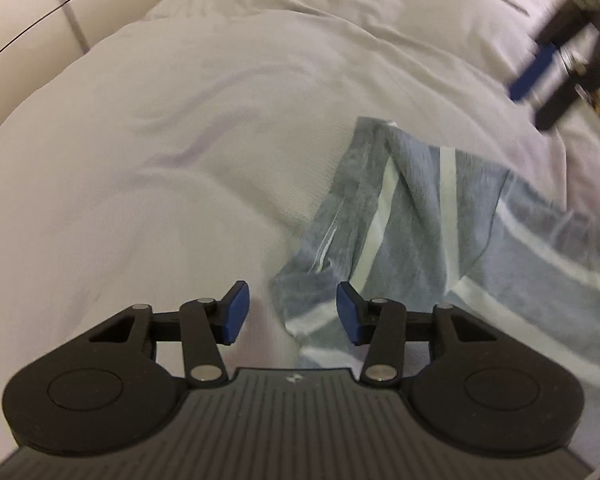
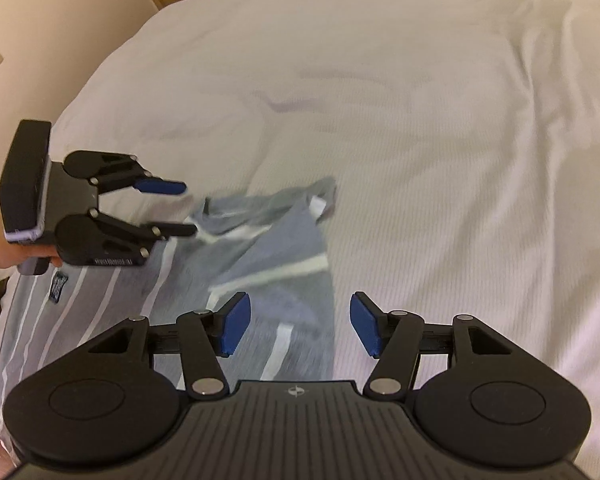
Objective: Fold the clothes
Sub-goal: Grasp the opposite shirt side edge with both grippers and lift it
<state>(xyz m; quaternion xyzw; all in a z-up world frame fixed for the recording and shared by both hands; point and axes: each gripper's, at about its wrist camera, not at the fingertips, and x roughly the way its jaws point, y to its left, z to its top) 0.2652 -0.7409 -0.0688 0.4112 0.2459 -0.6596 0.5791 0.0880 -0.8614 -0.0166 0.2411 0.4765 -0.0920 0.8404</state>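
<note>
I have both grippers over the shirt [image 2: 276,256], a grey one with white stripes lying crumpled on the white bed [image 2: 420,100]. The left gripper [image 1: 290,312] has its fingers spread wide and holds nothing; it hangs just above the shirt's near rumpled edge. The right gripper [image 2: 300,328] is likewise wide and empty, over the striped cloth.

My read is that the step is to take hold and spread the shirt flat before any fold. To do it well I would bring each gripper down on a single layer at an outer edge (not on the bunched middle, where I would pinch two layers), close firmly, then pull the two apart until the cloth lies smooth.

From the right wrist view, the shirt's long axis runs from the near left corner, beside the hand [image 2: 4,248], away and to the right. The twisted far end points up the bed; whether that end is a sleeve or the collar I cannot tell.
</note>
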